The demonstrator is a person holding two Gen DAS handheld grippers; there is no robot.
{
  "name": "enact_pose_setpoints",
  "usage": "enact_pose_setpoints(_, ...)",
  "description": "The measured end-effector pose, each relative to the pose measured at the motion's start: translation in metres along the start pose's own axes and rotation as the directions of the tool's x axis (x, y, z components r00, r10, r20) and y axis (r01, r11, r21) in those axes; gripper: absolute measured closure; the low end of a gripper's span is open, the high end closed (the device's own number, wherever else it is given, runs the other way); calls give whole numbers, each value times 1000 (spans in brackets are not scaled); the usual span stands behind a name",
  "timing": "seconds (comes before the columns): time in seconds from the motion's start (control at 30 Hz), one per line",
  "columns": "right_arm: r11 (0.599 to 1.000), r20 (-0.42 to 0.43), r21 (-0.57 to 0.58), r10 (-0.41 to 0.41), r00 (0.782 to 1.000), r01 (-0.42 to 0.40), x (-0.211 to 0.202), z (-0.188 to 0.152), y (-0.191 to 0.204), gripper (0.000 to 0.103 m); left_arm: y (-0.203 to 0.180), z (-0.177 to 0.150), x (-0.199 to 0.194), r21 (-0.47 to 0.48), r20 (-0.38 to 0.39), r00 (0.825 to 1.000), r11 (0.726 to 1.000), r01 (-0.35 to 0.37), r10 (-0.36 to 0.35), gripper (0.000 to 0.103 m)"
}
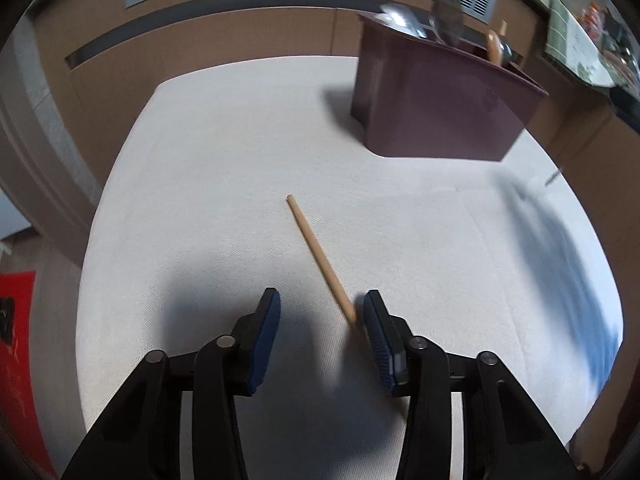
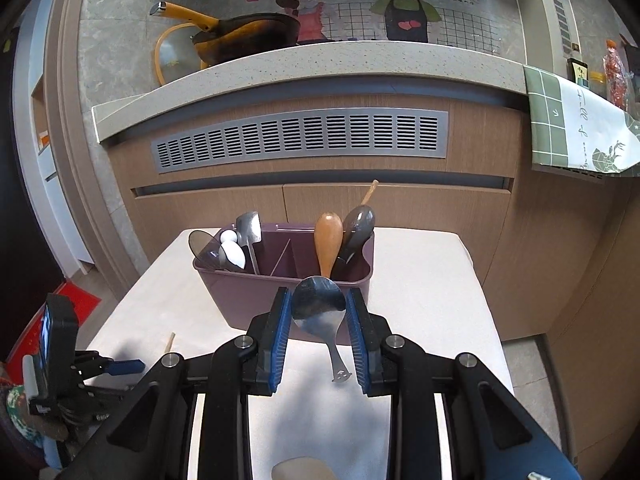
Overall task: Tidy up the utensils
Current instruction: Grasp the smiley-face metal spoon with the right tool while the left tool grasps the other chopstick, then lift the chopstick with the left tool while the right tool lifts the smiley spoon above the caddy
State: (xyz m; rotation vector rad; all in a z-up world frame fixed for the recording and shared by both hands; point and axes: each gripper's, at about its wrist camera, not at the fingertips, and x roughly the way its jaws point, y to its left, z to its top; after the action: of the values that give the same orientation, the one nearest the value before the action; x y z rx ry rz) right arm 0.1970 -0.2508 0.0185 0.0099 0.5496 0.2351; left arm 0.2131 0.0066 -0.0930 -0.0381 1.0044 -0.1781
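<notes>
Left gripper [image 1: 320, 312]: fingers spread wide, holding nothing, low over the near part of the white cloth-covered counter [image 1: 200, 200]. Wooden chopstick [image 1: 320, 256] lies flat on the counter, running diagonally from mid-counter back toward the gripper; its near tip sits just inside the right finger's blue pad [image 1: 378, 340], touching or almost touching, can't tell which. It's a plain light-tan round stick, thin, slightly tapered. Right gripper [image 2: 318, 320]: fingers partly open with a metal spoon [image 2: 320, 304] between them, bowl up and facing the camera, handle pointing down with a small cutout end. Spoon bowl spans nearly the whole gap; looks pinched at the bowl edges but contact on both pads isn't clear, so grip can't be confirmed. Spoon is shiny steel, wide rounded bowl, short flat handle. It sits just in front of the near wall of the purple utensil caddy [image 2: 248, 292], which stands toward the far side of the counter. Caddy has dividers: left compartment holds metal spoons and a spatula [image 2: 248, 232]; middle looks bare; right compartment holds a wooden-handled utensil [image 2: 329, 240] and a dark grey one [image 2: 356, 228], both upright and leaning, with a thin wooden stick [image 2: 370, 192] behind. In the left wrist view the right side is motion-blurred.
</notes>
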Motion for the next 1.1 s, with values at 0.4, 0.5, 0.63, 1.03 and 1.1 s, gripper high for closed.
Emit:
enact_pose_setpoints(0.4,1000,10,7,-18,1000,18,-7,1,-8,78,-43,16,18,106,-18,994,988,110,-108,94)
enact_pose_setpoints(0.5,1000,23,5,-4,1000,4,-13,7,-10,78,-55,13,17,157,-29,996,984,89,-85,94)
enact_pose_setpoints(0.63,1000,35,4,6,999,-6,-19,11,-9,78,-57,13,16,167,-81,994,982,85,-73,93)
enact_pose_setpoints(1.03,1000,49,2,6,999,-7,-27,9,-7,78,-60,12,8,124,-28,992,985,122,-119,97)
enact_pose_setpoints(1.1,1000,51,-2,4,999,-4,-29,10,-7,78,-60,19,-3,118,17,990,984,136,-139,97)
